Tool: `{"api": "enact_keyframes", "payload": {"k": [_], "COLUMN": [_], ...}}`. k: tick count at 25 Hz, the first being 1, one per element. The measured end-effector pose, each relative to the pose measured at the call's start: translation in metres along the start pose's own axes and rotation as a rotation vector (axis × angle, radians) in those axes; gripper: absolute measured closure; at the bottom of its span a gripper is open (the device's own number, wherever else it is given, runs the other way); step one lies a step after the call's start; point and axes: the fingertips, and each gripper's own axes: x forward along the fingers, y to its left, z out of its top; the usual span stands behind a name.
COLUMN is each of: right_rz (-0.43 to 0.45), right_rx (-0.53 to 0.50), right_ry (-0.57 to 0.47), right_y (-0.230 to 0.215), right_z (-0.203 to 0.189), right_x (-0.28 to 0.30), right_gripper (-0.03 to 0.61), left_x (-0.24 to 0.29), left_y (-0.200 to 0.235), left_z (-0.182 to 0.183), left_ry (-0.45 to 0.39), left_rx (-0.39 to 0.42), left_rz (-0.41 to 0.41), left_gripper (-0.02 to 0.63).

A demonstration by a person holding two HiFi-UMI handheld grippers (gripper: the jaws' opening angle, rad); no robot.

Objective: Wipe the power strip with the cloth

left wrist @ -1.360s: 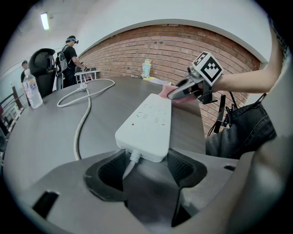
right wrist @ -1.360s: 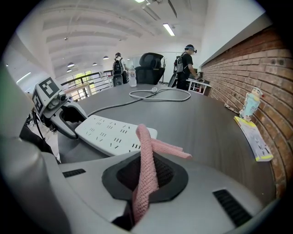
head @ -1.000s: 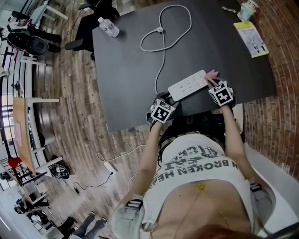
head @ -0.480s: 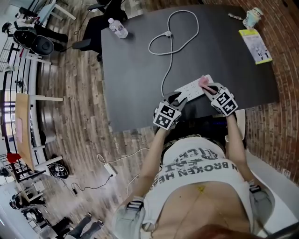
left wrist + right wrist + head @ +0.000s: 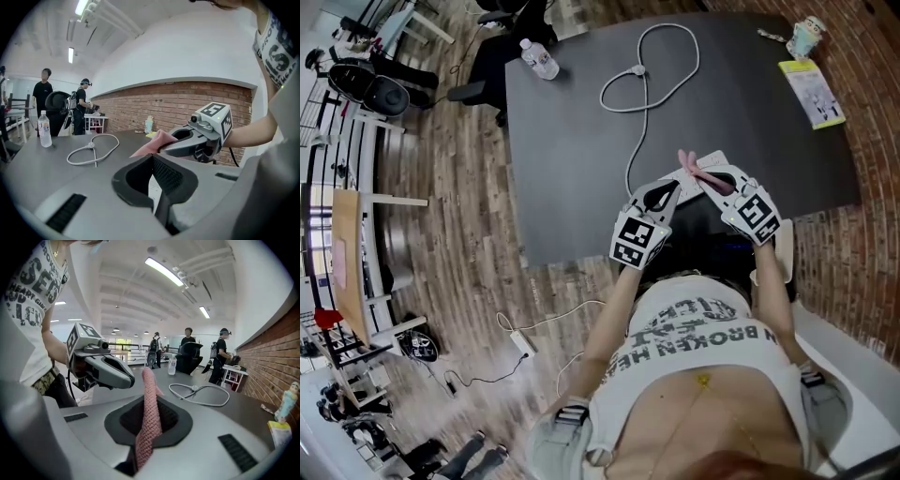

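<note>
The left gripper (image 5: 667, 194) had just closed its jaws and was clenched on the near end of the strip (image 5: 717, 158), which sat tilted up off the table (image 5: 581, 141) close to its near edge. The right gripper (image 5: 708, 178) was clamped on the cloth (image 5: 689, 165), just beside the strip. The main risk looked to be the hold itself. With only a thin end pinched, a firm push from the cloth could swing the strip about the pads or pull it free, and so near the edge it might fall to the floor. The cable (image 5: 645, 75), looped across the table, could also tug as the strip was turned. The cloth was bunched into a narrow strip, so a pass might clean little. Only the left gripper view showed the grip, with a white sliver between the shut pads and the other gripper's pink bundle just beyond. The right gripper view showed the cloth standing straight up through its jaws, but no strip. The head view alone gave the layout of strip, cable and table edge. It could not show either pair of pads.
</note>
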Motion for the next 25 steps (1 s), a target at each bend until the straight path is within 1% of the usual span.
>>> {"api": "enact_keyframes", "payload": {"k": [8,10,13,17,25], "right_rz": [-0.069,-0.091,-0.098,-0.111,-0.130], "right_rx": [0.008,0.019,0.039,0.053,0.045], "right_ry": [-0.206,-0.236,-0.304,-0.350,-0.349], "right_y": [0.006,0.004,0.005,0.008,0.010], "right_z": [0.081,0.096,0.110,0.124,0.128], "right_x": [-0.024,-0.032,-0.041,-0.050,-0.060], "right_gripper": [0.561,0.561,0.561,0.561,0.561], "left_x": [-0.030,-0.036,-0.045,-0.052,-0.051], "left_y": [-0.008,-0.012,-0.019,-0.026,-0.035], "left_z": [0.073,0.090,0.112,0.126,0.129], "left_ry": [-0.188,-0.226,-0.269,-0.291,-0.295], "left_rx": [0.028,0.041,0.060,0.096,0.122], "left_rz": [0.041,0.052,0.065,0.078,0.077], "left_gripper": [0.606,0.606,0.606,0.606,0.606]}}
